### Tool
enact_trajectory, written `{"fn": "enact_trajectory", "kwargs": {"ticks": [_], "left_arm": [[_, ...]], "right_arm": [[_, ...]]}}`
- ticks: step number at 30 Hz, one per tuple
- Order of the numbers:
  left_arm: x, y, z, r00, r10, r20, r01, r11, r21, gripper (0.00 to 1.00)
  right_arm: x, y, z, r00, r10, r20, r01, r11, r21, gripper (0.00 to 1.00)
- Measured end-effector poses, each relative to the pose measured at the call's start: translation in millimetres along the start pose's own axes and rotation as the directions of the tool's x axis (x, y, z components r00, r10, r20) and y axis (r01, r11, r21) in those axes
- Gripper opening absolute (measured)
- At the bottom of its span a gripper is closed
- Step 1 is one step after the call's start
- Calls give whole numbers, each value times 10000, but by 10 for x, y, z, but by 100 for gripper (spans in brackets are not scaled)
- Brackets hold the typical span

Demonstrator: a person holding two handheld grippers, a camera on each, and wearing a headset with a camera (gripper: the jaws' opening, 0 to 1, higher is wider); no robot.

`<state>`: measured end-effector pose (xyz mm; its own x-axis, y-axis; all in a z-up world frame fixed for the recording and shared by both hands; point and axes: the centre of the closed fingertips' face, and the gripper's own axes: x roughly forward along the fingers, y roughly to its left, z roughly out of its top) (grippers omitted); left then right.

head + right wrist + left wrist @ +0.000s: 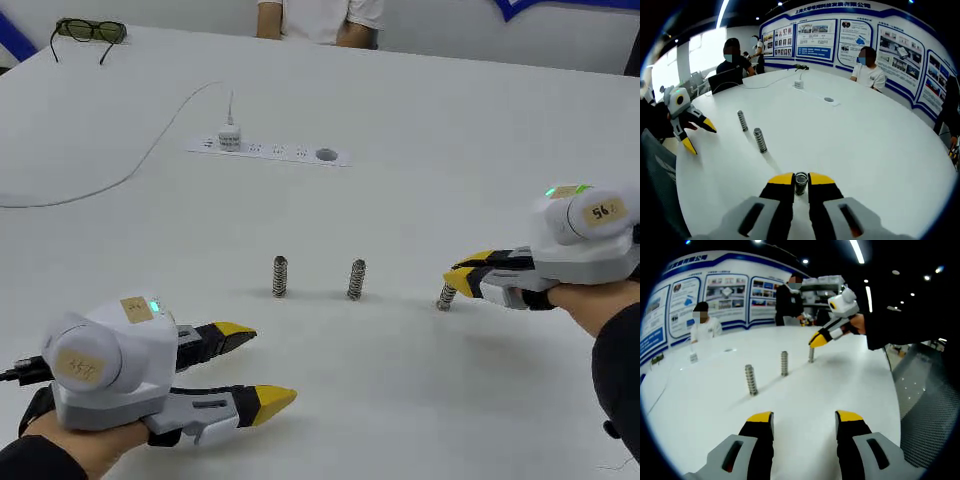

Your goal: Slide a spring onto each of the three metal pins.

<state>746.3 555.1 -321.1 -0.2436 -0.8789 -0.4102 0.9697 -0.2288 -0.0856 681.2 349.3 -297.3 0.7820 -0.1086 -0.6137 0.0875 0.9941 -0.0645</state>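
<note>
Spring (801, 182) is being clamped, seemingly tilted, by the right tool (460, 270), reaching in low; left tool (805, 416) is hovering open-jawed. Two more springs (280, 276) (356, 279) are standing upright.

Right of centre, the right gripper (460, 274) covers the top of the third spring (446, 298); whether a pin stands inside cannot be told.

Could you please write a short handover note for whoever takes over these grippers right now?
Left gripper: open, empty, low over the white table.
Right gripper: shut on the third spring, at the row's right end in the head view.
Left spring and middle spring stand upright, seemingly done; pins cannot be made out.
Left to do: seat the third spring fully, then release.
</note>
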Motion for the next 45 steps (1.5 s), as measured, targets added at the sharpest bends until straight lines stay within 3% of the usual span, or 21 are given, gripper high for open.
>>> {"fn": "enact_trajectory", "kwargs": {"ticks": [15, 28, 45], "left_arm": [[-3, 19, -8, 10000, 50, -44, -51, 10000, -34, 50], [-5, 24, 3, 10000, 57, -4, -57, 10000, -38, 50], [-11, 30, 27, 10000, 49, 50, -49, 10000, -11, 50]], "right_arm": [[120, 29, 51, 9999, 76, 126, -79, 9997, 209, 11], [207, 183, 108, 9992, 398, 59, -397, 9992, -40, 11], [223, 166, 113, 9995, 300, 57, -298, 9990, -345, 12]]}}
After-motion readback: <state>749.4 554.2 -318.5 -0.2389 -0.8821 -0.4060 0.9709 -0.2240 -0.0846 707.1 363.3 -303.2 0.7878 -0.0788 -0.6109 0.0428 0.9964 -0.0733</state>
